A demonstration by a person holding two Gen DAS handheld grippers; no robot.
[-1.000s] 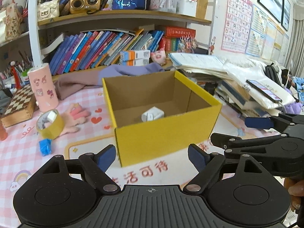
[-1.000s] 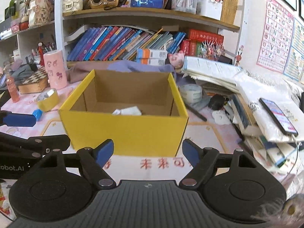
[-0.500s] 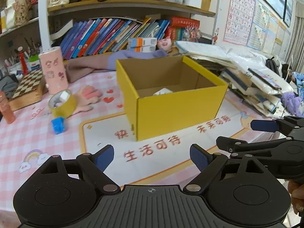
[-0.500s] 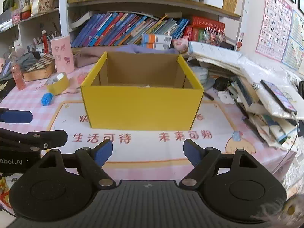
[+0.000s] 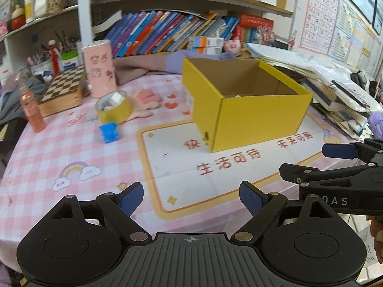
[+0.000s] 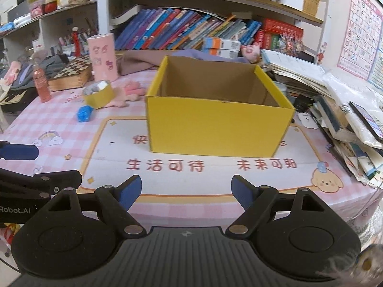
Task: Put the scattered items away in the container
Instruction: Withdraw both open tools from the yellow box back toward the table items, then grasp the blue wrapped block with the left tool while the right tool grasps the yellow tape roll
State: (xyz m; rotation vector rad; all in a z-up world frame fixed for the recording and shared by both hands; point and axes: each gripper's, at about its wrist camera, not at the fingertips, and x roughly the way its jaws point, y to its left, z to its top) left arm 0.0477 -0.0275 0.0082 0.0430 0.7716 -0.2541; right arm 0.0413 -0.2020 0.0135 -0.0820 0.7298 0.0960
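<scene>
Both claws are empty with their jaws spread wide. The left claw (image 5: 191, 197) hangs low over the near edge of the worktop (image 5: 71, 148), and the right claw (image 6: 185, 190) does the same, both well back from everything they need to reach.

The yellow box (image 5: 258, 117) sits right of centre in the left view and dead centre in the right view (image 6: 217, 124), open at the top. A pale sliver shows inside it in the left view; what it is cannot be told.

The loose things lie in the left half of both frames: a tape roll (image 5: 113, 106) with something pale inside its ring, a small blue block (image 5: 109, 132) just in front of it, and a pink glove (image 5: 143, 104) lying partly behind the roll, seemingly touching it.

The risks from here are mostly about crowding. The blue block is small and low, so a claw that comes down off-centre would likely push it across the worktop rather than pinch it. Reaching for the tape roll could drag the glove along, or tip out whatever sits in the ring. The pink canister (image 5: 99, 68) and the bottle (image 5: 32, 110) stand close behind and could be knocked over by a wide sweep. A drop short of the box's near wall would bounce the thing back out.
</scene>
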